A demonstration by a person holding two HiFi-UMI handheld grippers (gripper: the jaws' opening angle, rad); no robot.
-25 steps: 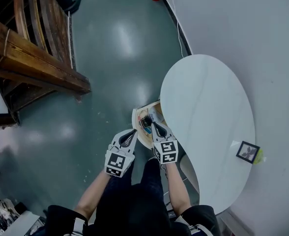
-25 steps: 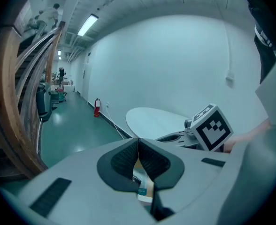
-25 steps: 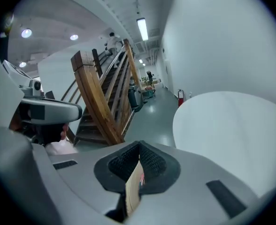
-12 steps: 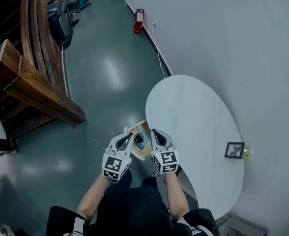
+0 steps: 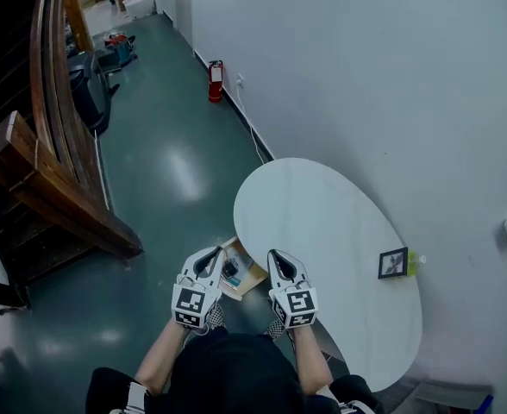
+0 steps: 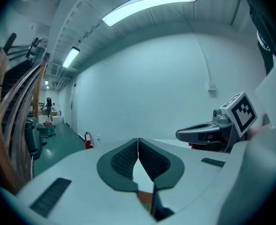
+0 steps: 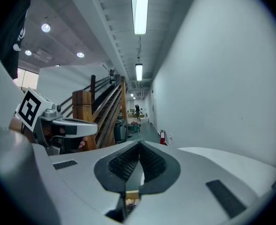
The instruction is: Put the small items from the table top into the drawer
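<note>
Left gripper: the left gripper (image 5: 209, 257) is seen with its jaws brought together, pads meeting at the tips and nothing between them; it is held to the left of the open drawer in the head view.
Right gripper: the right gripper (image 5: 276, 257) is likewise closed and empty; it is held at the near edge of the table (image 5: 322, 214), just right of the drawer.
Drawer: the drawer (image 5: 253, 272) is pulled out from under the table's edge and is seen between and below the two grippers; a dark item (image 5: 230, 271) lies inside, too small to be named.
Task thing left on top: a small picture frame (image 5: 393, 263) is seen near the wall-side edge of the table, with a yellow-green item (image 5: 412, 261) just beside it, nearer the wall.
Key relation: the frame lies to the right of the right gripper, well apart across the bare table top; the right hand is judged the nearer, the left being beyond the drawer.
Facing and axis: the frame's picture side is turned towards the person; it looks near square, so no long axis is marked. Whether it stands or leans cannot be told.
Next move, as judged: a reach rightward with opened jaws would be called for.
</note>
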